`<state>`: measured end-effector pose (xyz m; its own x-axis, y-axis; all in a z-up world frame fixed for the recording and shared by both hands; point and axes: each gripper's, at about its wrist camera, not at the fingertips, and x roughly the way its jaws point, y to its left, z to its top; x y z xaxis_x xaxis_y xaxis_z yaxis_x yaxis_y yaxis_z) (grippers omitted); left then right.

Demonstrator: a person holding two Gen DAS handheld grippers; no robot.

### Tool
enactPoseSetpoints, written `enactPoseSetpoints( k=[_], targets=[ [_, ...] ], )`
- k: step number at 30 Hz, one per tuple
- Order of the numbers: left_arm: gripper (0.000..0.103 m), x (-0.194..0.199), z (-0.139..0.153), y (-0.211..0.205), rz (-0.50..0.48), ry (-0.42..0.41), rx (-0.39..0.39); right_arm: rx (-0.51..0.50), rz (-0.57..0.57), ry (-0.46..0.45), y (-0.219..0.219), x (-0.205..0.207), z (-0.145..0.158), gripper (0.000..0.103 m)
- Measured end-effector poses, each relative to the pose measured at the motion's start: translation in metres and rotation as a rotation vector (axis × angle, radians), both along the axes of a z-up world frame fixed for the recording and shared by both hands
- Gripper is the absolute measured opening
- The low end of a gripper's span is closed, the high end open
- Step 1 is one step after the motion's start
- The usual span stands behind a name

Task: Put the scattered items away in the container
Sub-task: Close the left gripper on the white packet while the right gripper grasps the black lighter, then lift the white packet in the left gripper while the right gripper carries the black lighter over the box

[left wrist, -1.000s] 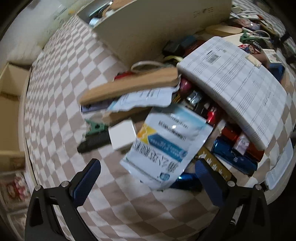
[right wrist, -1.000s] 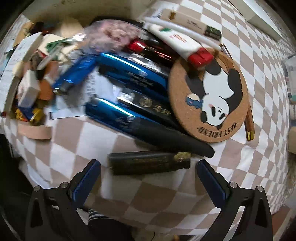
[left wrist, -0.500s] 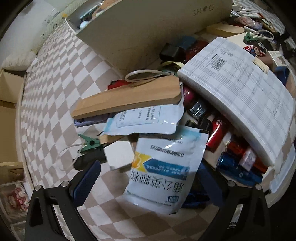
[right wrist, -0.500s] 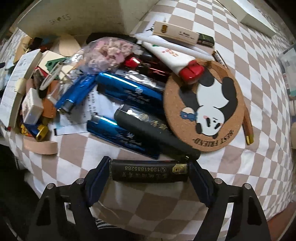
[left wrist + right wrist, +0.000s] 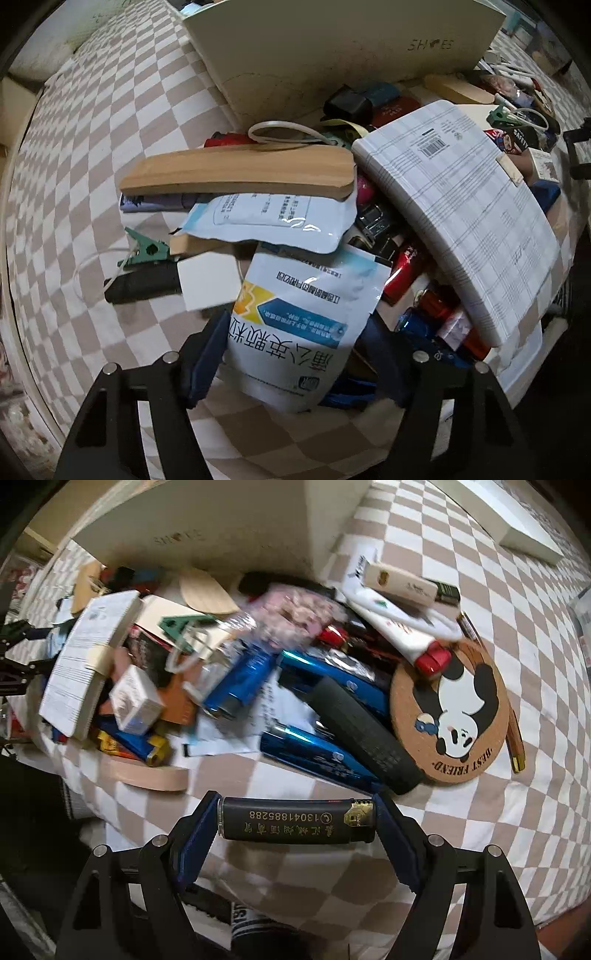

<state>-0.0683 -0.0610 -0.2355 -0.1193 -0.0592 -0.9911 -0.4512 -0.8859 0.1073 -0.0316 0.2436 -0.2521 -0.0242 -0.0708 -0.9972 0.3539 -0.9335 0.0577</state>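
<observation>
The right gripper (image 5: 297, 825) clamps a black cylindrical lighter (image 5: 295, 821) end to end; that lengthwise grip may let it pivot out. The left gripper (image 5: 295, 354) pinches a white-and-blue foil pouch (image 5: 301, 325) lying partly under the pile, so lifting could drag the wooden board (image 5: 240, 173) down.

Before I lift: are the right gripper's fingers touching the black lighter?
Touching. In the right wrist view the right gripper has one finger pressed against each end of the black lighter, with no gap at either end.

We read "SHOES" on the cream box (image 5: 332, 55), the number 13041885288 in gold on the black lighter (image 5: 295, 821), "BEST FRIEND" on the panda coaster (image 5: 448, 716), and "SAFETY" on a small sticker (image 5: 517, 138)
</observation>
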Motion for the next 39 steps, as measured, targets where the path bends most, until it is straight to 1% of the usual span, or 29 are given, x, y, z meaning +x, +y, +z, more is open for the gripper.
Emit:
enactPoseSetpoints(
  k=[4, 6, 11, 13, 15, 17, 19, 20, 23, 27, 29, 32, 35, 39],
  targets=[
    [0.067, 0.002, 0.004, 0.001, 0.016, 0.011, -0.001, -0.019, -0.002, 0.016, -0.002, 0.003, 0.007, 0.082],
    [0.063, 0.004, 0.008, -0.001, 0.033, 0.011, 0.015, -0.030, -0.016, 0.024, 0.000, 0.004, 0.010, 0.082],
    [0.062, 0.009, 0.018, -0.003, 0.057, 0.010, 0.045, -0.063, -0.057, 0.049, 0.007, 0.003, 0.020, 0.082],
    [0.061, 0.011, 0.022, -0.003, 0.070, 0.009, 0.070, -0.073, -0.071, 0.055, 0.009, 0.002, 0.023, 0.082],
    [0.061, 0.014, 0.024, -0.001, 0.078, -0.001, 0.092, -0.086, -0.083, 0.063, 0.014, -0.002, 0.026, 0.082],
    [0.060, 0.018, 0.025, 0.003, 0.076, -0.010, 0.100, -0.099, -0.089, 0.068, 0.035, -0.019, 0.028, 0.082],
    [0.060, 0.022, 0.027, 0.007, 0.074, -0.014, 0.109, -0.110, -0.093, 0.074, 0.042, -0.035, 0.037, 0.082],
    [0.060, 0.024, 0.028, 0.008, 0.074, -0.015, 0.118, -0.116, -0.093, 0.076, 0.040, -0.036, 0.035, 0.082],
    [0.060, 0.029, 0.036, 0.014, 0.068, -0.008, 0.146, -0.137, -0.091, 0.079, 0.053, -0.036, 0.046, 0.082],
    [0.060, 0.030, 0.048, 0.022, 0.058, 0.014, 0.179, -0.159, -0.075, 0.084, 0.049, -0.036, 0.057, 0.082],
    [0.060, 0.015, 0.047, 0.019, 0.058, 0.016, 0.187, -0.173, -0.060, 0.088, 0.046, -0.037, 0.065, 0.082],
    [0.060, 0.014, 0.058, 0.035, 0.056, 0.024, 0.189, -0.186, -0.042, 0.086, 0.033, -0.039, 0.068, 0.082],
    [0.060, 0.006, 0.066, 0.033, 0.078, 0.035, 0.213, -0.202, -0.029, 0.098, 0.020, -0.045, 0.078, 0.082],
    [0.060, -0.010, 0.079, 0.036, 0.140, 0.069, 0.237, -0.236, -0.003, 0.136, -0.004, -0.053, 0.094, 0.082]
  ],
)
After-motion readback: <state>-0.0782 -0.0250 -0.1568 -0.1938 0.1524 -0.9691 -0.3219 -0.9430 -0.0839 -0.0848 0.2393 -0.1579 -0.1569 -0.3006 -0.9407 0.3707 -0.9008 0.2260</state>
